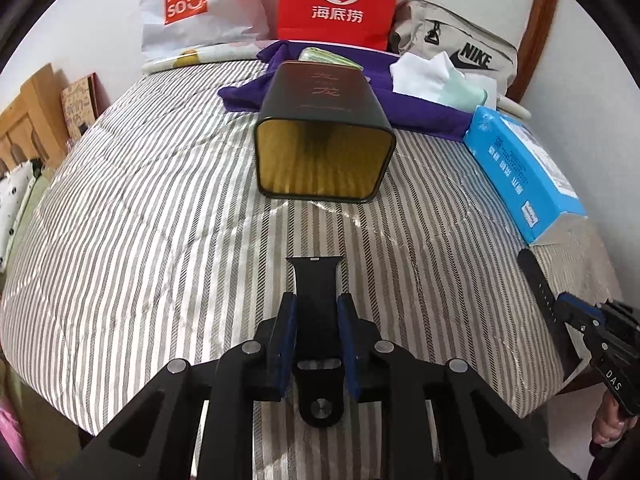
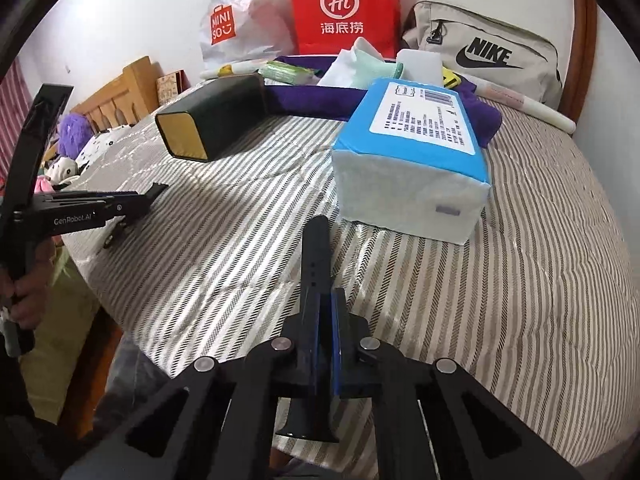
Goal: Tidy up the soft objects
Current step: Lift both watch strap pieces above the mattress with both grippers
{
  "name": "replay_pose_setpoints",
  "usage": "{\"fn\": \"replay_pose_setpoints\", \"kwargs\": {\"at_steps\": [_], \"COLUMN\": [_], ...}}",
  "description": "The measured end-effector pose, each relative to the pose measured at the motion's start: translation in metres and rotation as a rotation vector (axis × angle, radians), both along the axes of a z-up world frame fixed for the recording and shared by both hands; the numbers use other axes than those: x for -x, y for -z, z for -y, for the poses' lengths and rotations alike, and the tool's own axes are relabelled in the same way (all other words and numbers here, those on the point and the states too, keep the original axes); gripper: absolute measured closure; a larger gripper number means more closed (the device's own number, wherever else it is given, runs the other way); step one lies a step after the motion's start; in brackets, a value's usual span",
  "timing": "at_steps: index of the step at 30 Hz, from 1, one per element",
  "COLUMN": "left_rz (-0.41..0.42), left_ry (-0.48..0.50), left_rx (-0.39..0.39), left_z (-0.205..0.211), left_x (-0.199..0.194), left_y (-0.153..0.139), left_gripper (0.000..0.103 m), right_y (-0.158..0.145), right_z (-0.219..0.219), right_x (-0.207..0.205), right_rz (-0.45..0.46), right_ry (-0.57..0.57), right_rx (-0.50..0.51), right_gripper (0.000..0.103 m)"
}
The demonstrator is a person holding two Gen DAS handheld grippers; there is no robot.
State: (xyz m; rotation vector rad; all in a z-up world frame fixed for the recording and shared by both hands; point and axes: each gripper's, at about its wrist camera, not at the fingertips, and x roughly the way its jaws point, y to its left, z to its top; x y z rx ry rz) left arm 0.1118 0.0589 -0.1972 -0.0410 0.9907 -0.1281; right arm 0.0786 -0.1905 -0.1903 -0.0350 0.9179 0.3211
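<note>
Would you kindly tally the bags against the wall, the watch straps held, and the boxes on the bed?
Bags: 3, a white bag, red bag and grey bag.
Watch straps: 2, a wide strap and a holed strap.
Boxes: 1, a dark box.
Total: 6

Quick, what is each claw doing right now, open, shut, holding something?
Left claw: shut on the short black strap piece.
Right claw: shut on the long black strap piece.

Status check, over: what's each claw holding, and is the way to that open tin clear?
Left claw shut on short strap piece. Right claw shut on long holed strap piece. Tin lies open-mouthed ahead, path clear.
</note>
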Motion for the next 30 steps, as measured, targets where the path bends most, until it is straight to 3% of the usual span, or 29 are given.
{"fn": "replay_pose_setpoints", "kwargs": {"at_steps": [4,10,12,14,15,17,21,24,30], "left_rz": [-0.017,-0.027,-0.029,-0.031,-0.031,-0.031,-0.033,-0.035,-0.036], "left_ry": [-0.001,-0.003,-0.001,0.004,0.005,0.004,0.003,0.001,-0.002], "left_rx": [0.005,0.015,0.015,0.008,0.005,0.008,0.017,0.023,0.031], "left_z": [-0.002,-0.003,-0.003,-0.002,-0.002,-0.002,-0.003,-0.004,-0.005], "left_x": [0.000,0.000,0.000,0.000,0.000,0.001,0.000,-0.001,-0.001], "left_y": [0.002,0.002,0.002,0.001,0.001,0.001,0.001,0.001,0.001], "left_gripper": [0.083,0.083,0.083,0.083,0.083,0.083,0.083,0.083,0.083], "right_y": [0.006,0.008,0.009,0.008,0.008,0.007,0.007,0.008,0.007], "right_z": [0.003,0.017,0.015,0.011,0.009,0.004,-0.009,-0.008,-0.004], "right_x": [-0.005,-0.008,-0.006,-0.004,-0.003,-0.001,0.005,0.004,-0.003], "right_rz": [-0.043,-0.093,-0.085,-0.075,-0.075,-0.071,-0.025,0.000,-0.018], "right_ry": [0.013,0.028,0.022,0.011,-0.007,-0.030,-0.041,-0.032,-0.044], "right_rx": [-0.001,-0.119,-0.116,-0.103,-0.116,-0.117,-0.017,0.023,0.004], "right_gripper": [0.097,0.096,0.095,0.087,0.075,0.067,0.068,0.083,0.083]}}
